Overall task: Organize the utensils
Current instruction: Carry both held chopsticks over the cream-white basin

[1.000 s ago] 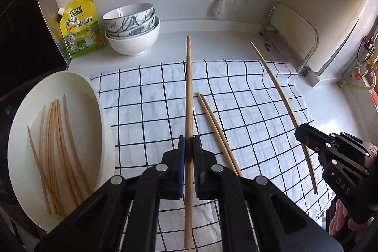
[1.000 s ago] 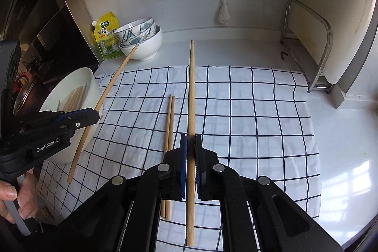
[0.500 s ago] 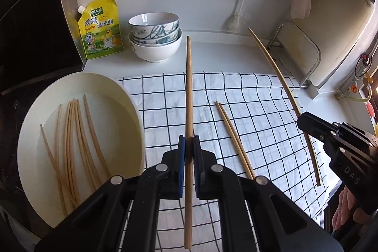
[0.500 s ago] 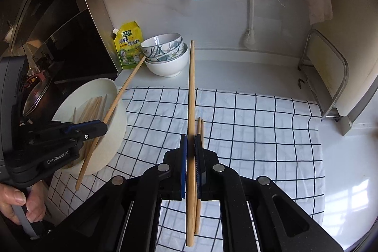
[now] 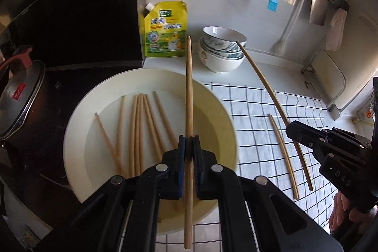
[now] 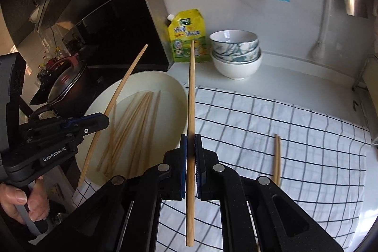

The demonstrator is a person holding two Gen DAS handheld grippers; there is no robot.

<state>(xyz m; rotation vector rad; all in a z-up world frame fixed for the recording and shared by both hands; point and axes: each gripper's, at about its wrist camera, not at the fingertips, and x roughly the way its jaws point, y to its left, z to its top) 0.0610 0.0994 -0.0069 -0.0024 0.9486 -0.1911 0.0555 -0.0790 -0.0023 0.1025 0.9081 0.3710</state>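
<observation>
My left gripper [image 5: 188, 141] is shut on a wooden chopstick [image 5: 189, 91] and holds it above the cream oval dish [image 5: 78, 134], which holds several chopsticks [image 5: 139, 124]. My right gripper [image 6: 191, 139] is shut on another chopstick [image 6: 191, 91], held over the dish's right rim [image 6: 182, 86]. The right gripper also shows in the left wrist view [image 5: 289, 130], and the left gripper in the right wrist view [image 6: 106, 118]. A pair of chopsticks [image 6: 277, 157] lies on the checked cloth [image 6: 295, 129].
Stacked bowls [image 5: 222, 51] and a yellow pouch [image 5: 165, 30] stand at the back wall. A lidded pot [image 5: 21, 96] sits left of the dish on the dark stove. A metal rack [image 5: 328, 77] stands at the right. A blue brush [image 5: 272, 2] hangs on the wall.
Both grippers have swung left with their chopsticks, from over the checked cloth to over the dish. The pair on the cloth has stayed put.
</observation>
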